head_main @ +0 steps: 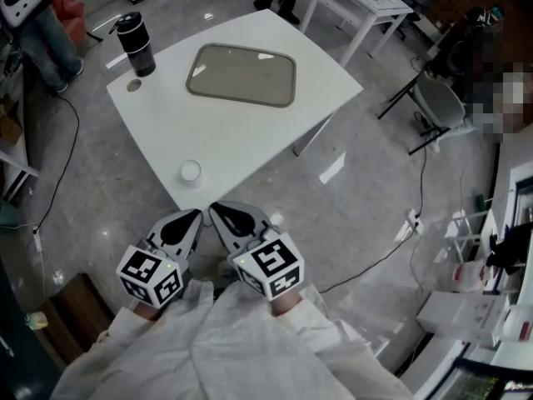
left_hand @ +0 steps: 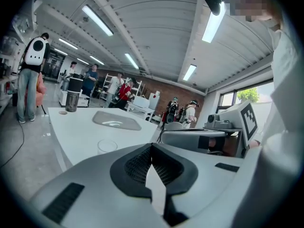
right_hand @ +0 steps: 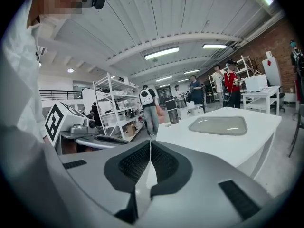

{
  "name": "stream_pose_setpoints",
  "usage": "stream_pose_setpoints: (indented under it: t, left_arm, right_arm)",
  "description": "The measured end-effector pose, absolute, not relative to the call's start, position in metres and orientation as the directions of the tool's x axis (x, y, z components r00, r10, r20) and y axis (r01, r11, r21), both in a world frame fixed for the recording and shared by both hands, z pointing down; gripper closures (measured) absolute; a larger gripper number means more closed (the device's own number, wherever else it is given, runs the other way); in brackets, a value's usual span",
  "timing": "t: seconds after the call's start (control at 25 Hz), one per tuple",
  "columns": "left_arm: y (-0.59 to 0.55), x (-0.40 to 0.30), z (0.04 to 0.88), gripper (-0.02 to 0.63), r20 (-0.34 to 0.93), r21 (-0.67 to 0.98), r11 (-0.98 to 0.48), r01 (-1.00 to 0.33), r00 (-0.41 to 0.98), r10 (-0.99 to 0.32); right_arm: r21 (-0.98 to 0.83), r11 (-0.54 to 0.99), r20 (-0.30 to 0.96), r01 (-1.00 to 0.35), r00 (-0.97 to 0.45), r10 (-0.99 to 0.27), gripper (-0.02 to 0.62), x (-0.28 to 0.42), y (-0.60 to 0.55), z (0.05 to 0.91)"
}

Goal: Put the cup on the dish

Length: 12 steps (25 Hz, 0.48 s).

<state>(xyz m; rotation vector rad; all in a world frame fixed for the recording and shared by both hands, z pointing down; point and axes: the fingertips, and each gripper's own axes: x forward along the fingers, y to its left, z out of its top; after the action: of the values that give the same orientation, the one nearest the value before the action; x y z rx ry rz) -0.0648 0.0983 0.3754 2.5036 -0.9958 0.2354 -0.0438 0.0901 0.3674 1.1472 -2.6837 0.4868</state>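
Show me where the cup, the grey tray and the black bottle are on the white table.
cup [head_main: 191, 172], head view, on its open top.
grey tray [head_main: 241, 75], head view, on its bare middle.
black bottle [head_main: 137, 50], head view, on its side wall.

One white table [head_main: 241, 140] bears one clear cup [head_main: 191, 172], one grey dish [head_main: 241, 75], one dark flask [head_main: 136, 44] and one small disc [head_main: 134, 83].
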Motion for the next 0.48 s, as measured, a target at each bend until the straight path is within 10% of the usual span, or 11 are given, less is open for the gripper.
stream_pose_setpoints:
  t: [0.48]
  left_arm:
    - [0.055, -0.082, 0.397, 0.597, 0.358, 0.358, -0.551, -0.754, 0.656, -0.664]
  right_arm:
    - [-0.237, 0.707, 0.353, -0.667, -0.737, -0.576, 0.58, -0.058, 0.047, 0.4]
